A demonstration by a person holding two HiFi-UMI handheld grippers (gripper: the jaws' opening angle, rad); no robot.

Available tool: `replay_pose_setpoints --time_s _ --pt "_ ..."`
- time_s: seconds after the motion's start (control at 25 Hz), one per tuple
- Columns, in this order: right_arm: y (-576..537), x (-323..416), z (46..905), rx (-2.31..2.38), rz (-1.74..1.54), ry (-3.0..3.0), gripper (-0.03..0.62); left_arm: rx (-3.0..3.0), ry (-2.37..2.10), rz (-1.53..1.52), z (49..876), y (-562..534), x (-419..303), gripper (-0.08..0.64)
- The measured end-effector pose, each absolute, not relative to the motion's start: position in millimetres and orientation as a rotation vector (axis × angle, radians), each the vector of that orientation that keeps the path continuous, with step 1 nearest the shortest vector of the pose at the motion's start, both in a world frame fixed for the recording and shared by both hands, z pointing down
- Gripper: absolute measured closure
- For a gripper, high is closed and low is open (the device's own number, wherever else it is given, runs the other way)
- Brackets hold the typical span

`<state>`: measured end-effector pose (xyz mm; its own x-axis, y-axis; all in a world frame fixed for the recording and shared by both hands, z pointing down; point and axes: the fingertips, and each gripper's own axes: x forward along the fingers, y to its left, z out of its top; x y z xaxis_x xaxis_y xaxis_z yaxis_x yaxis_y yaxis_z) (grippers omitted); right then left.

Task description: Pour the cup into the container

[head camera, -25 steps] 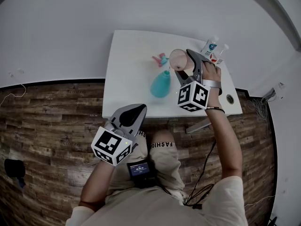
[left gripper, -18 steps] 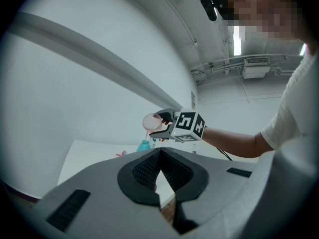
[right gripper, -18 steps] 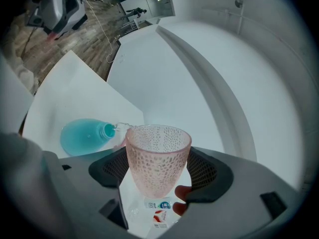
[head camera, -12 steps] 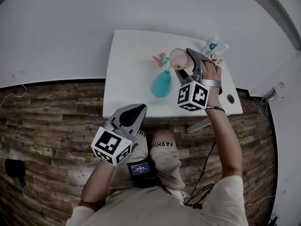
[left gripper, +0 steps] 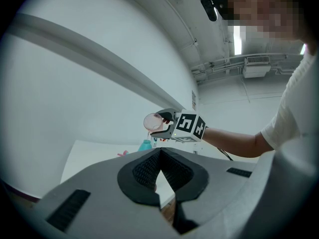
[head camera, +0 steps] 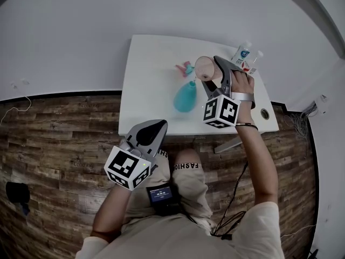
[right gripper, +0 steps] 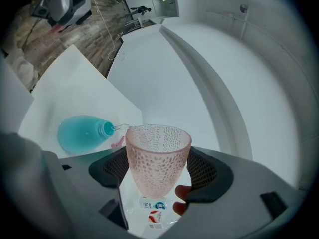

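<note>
The pour is under way. The right gripper (right gripper: pixel 158 169) clamps the pink cup (right gripper: pixel 158 158), tipped just above the teal container's (right gripper: pixel 82 133) mouth, and 1 thin stream (right gripper: pixel 119 127) runs in. Emptying the cup probably remains. The right gripper view shows that stream plainly; the head view barely does, but it shows the left gripper (head camera: pixel 148 134), closed on nothing, well apart from the container.
</note>
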<state>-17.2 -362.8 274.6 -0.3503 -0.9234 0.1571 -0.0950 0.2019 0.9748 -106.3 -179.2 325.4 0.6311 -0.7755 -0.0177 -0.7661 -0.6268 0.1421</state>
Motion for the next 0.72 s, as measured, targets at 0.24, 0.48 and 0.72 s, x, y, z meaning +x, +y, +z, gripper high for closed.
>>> replay_pose_setpoints --time_s 0.24,0.48,0.72 --pt "-363.0 -18.2 274.9 0.973 -1.257 -1.641 0.224 2.733 -1.292 -0.109 322.0 -180.1 -105.4 0.549" --pt "-362.7 -17.4 273.3 0.974 -1.27 -1.623 0.224 2.746 -1.285 -0.107 320.5 -179.8 -104.0 0.548" --pt "-363.7 -14.7 271.6 0.981 -1.297 -1.606 0.224 2.74 -1.287 -0.11 323.5 -179.9 -104.3 0.549"
